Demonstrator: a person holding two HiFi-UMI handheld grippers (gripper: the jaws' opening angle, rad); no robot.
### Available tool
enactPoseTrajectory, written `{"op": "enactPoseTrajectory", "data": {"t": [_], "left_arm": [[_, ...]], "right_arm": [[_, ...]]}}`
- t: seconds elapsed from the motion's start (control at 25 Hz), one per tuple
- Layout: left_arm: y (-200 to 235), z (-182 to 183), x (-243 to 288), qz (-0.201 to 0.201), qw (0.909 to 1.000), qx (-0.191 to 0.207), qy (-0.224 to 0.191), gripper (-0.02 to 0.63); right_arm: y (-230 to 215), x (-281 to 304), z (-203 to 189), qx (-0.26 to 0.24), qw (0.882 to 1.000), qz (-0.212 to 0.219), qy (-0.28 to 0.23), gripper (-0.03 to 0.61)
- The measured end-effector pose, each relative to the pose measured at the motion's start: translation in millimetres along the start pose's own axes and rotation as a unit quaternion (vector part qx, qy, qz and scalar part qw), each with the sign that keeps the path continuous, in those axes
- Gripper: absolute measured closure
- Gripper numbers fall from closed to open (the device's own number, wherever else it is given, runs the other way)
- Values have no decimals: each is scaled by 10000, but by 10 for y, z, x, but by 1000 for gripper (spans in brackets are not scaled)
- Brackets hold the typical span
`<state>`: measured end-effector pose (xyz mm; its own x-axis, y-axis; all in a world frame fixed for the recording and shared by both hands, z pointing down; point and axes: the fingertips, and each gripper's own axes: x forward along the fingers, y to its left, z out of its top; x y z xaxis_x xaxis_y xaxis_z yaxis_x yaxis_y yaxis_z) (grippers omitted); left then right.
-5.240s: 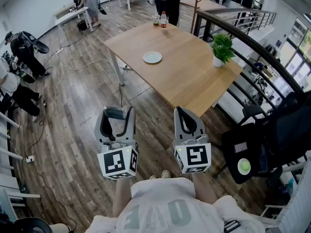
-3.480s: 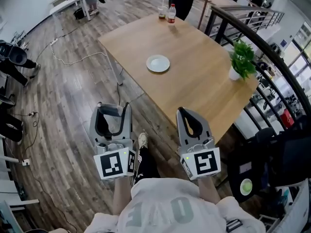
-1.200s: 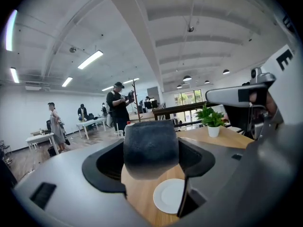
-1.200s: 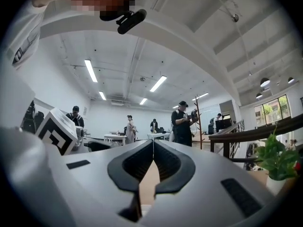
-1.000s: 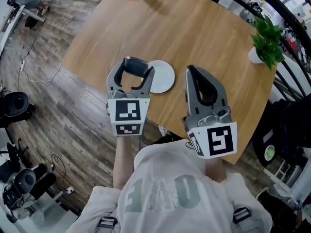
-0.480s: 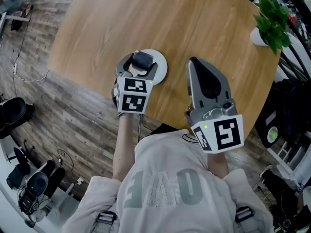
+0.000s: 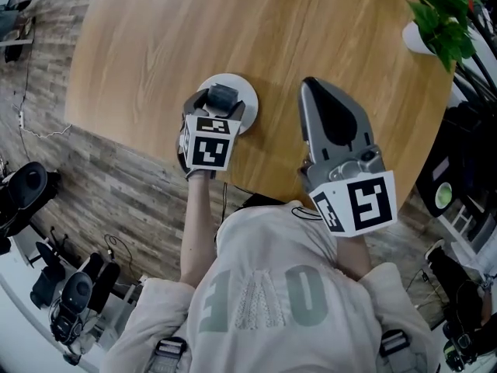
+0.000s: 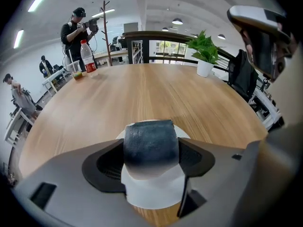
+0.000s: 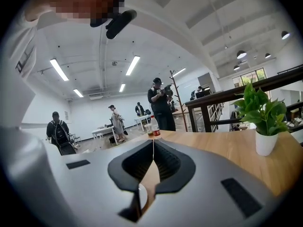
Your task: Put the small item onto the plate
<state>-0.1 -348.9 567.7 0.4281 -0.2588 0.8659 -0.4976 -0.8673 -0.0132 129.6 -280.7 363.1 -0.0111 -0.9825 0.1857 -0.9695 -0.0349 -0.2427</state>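
Observation:
A small dark, leathery block (image 8: 150,143) is clamped between the jaws of my left gripper (image 8: 151,150), directly over the white plate (image 8: 156,193). In the head view the left gripper (image 7: 219,107) hangs above the plate (image 7: 244,99) near the round wooden table's (image 7: 311,37) near edge, the dark item (image 7: 223,95) between its tips. Whether the item touches the plate I cannot tell. My right gripper (image 7: 326,99) is beside it to the right over bare wood, jaws shut with nothing in them (image 9: 152,151).
A potted green plant (image 7: 436,14) stands at the table's far right (image 8: 204,56). A red-capped bottle (image 8: 86,56) and a cup (image 8: 76,70) sit at the far edge. A person (image 8: 75,27) stands behind the table; others are farther back. Chairs and gear lie on the floor at left (image 7: 31,193).
I have walked up to the table and the left gripper, holding the dark item, has moved over the plate. The right gripper came along, shut.

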Motion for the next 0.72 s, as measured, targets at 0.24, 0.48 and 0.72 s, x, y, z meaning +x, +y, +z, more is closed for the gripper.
{"op": "enactPoseTrajectory", "data": {"t": [0.24,0.48,0.72], "left_arm": [[36,-32,93,13,9997,153,203,291],[6,-9,172,-108,9998,114,153,291],[-28,-41,174,-283,9995,-76,145,291]], "right_arm": [[-73,41,-73,5,9999,-51,118,560],[-131,59,-117,119,9997,-152,149,560],[-82,92,-135,101,9997,-114,188,560]]}}
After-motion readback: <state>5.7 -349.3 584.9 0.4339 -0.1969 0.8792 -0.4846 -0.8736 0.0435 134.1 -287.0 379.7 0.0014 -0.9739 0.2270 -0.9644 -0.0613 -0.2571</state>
